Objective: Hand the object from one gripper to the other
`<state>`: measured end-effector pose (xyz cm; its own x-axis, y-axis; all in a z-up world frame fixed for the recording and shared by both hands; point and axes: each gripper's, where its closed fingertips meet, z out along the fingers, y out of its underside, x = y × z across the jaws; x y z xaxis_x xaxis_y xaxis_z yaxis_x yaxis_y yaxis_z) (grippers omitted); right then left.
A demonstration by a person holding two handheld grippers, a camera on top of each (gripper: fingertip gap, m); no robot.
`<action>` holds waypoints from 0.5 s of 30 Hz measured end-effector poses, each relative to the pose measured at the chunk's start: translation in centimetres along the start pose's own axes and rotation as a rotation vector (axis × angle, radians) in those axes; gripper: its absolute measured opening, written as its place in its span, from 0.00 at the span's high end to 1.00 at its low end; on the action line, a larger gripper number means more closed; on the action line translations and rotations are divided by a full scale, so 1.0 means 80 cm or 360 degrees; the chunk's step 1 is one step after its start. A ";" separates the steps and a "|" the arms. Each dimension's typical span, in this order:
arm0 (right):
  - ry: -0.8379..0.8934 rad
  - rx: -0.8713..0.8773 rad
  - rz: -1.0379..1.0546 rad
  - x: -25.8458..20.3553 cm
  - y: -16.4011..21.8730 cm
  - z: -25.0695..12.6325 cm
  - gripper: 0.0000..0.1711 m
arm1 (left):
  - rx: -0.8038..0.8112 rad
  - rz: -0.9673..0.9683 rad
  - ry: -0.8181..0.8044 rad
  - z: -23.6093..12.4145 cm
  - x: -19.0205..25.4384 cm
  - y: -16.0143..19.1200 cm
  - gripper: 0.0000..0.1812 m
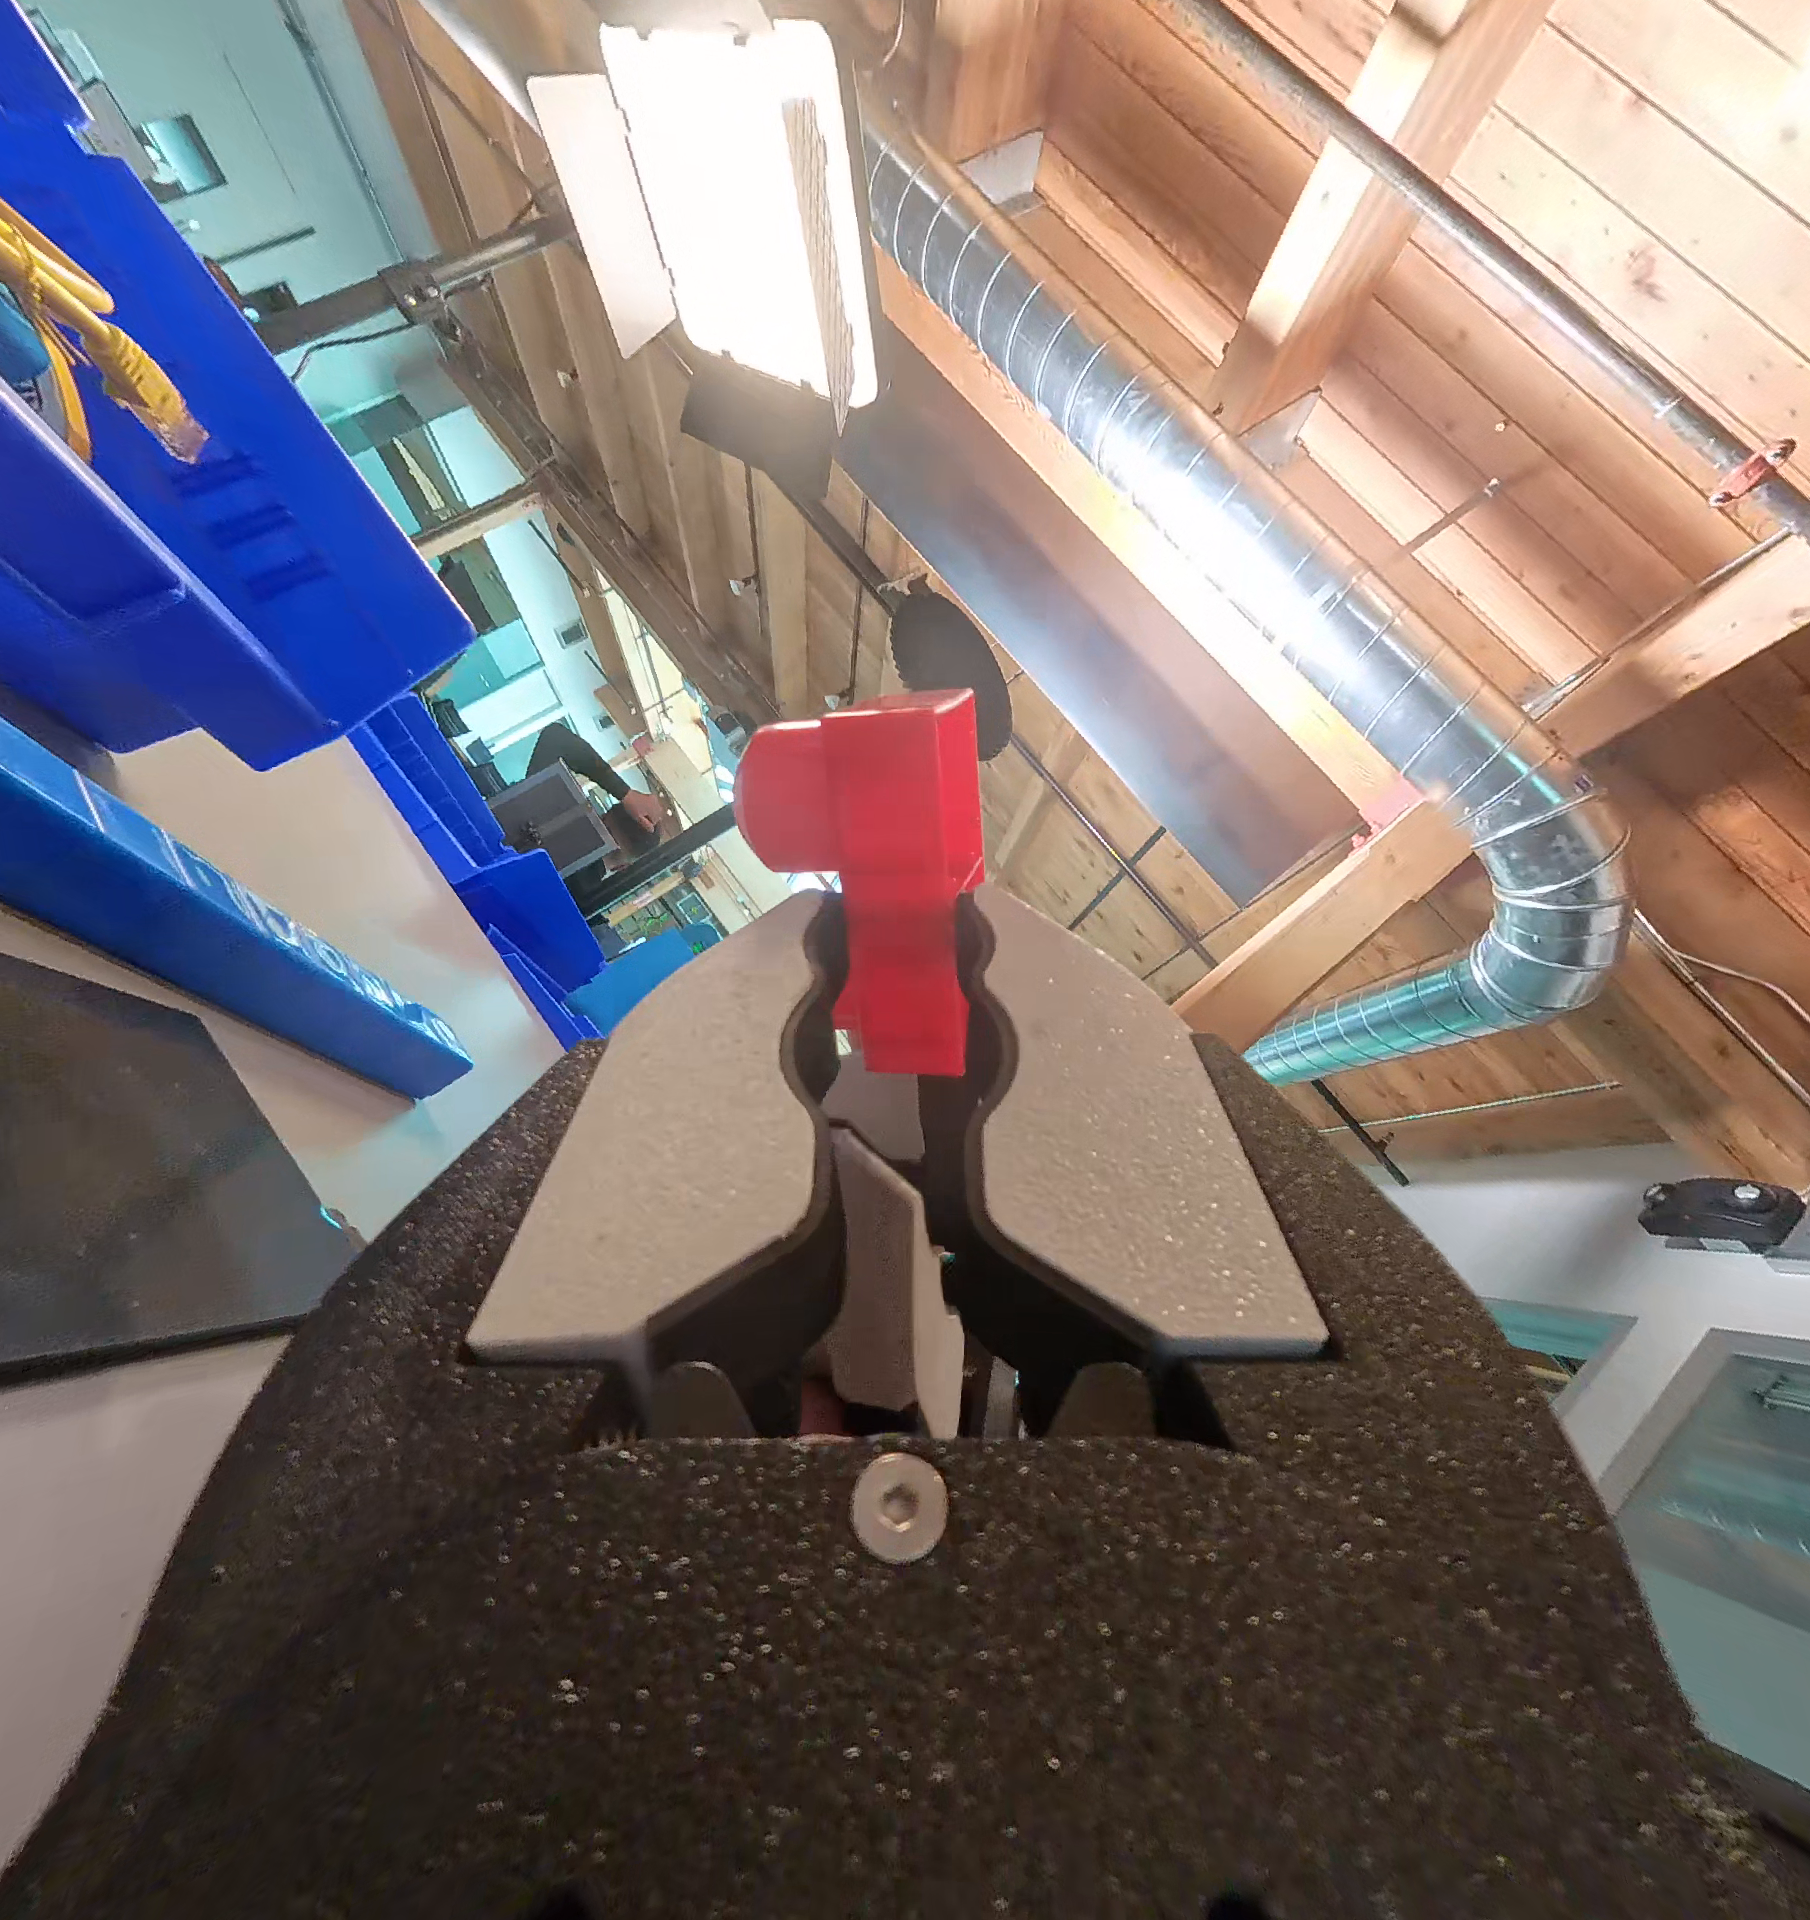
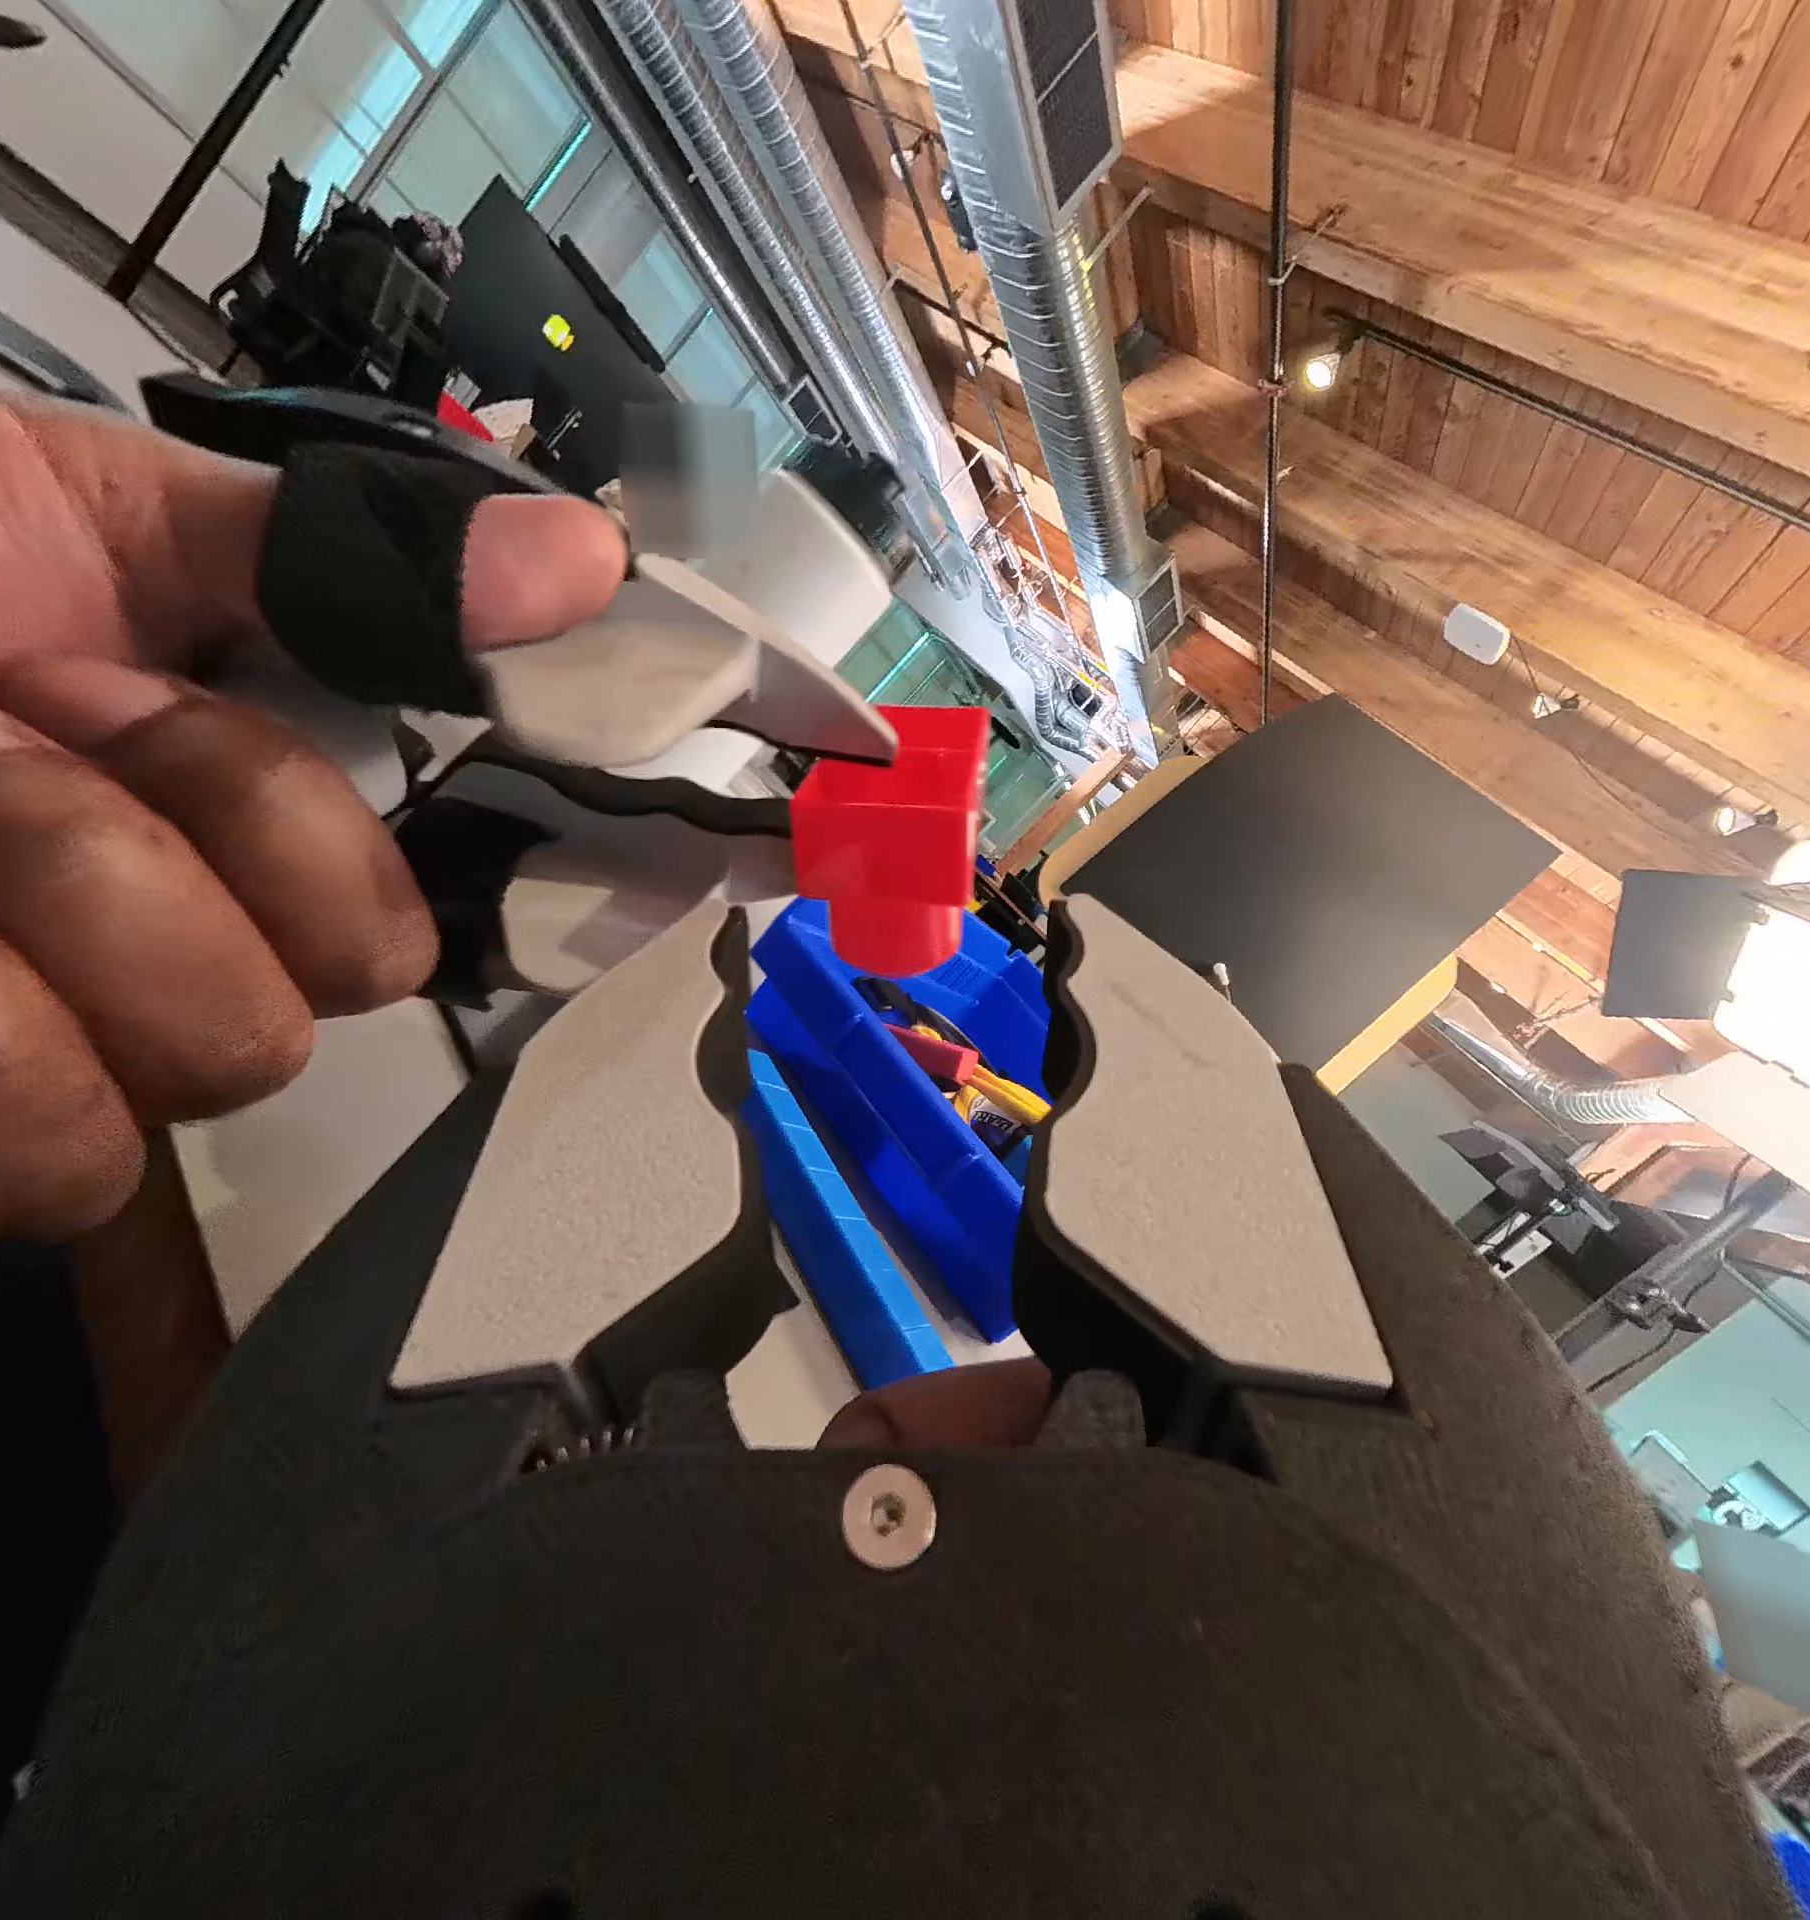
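The left gripper (image 1: pixel 896 914) is clamped on the lower stem of a red plastic block (image 1: pixel 880 821), holding it up toward the wooden ceiling (image 1: pixel 1503 312). The right gripper (image 2: pixel 896 935) is spread wide just below the block, not touching it, with blue bins (image 2: pixel 880 1143) beyond.

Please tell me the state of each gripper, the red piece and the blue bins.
left gripper: shut on the red piece.
right gripper: open, empty, just below the red piece.
red piece: held in the air, not yet passed.
blue bins: open, holding cables.
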<state>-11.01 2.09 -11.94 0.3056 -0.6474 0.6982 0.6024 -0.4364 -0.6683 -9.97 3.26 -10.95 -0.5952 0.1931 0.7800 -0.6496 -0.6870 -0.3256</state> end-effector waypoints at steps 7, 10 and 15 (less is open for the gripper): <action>0.0042 -0.0051 -0.0087 -0.002 0.005 0.002 0.72 | -0.0065 0.0039 -0.0036 0.004 -0.006 0.033 0.89; 0.0063 -0.0087 -0.0025 0.005 0.010 0.003 0.78 | -0.0093 0.0109 -0.0033 0.004 -0.005 0.031 0.89; -0.0043 0.0033 0.0355 0.024 0.003 -0.005 0.78 | -0.0269 0.0519 0.0044 0.010 0.009 0.017 0.70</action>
<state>-10.62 0.51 -10.87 0.4523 -0.7095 0.5403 0.5326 -0.2711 -0.8018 -10.91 1.91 -10.43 -0.7949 0.0036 0.6067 -0.4913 -0.5906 -0.6402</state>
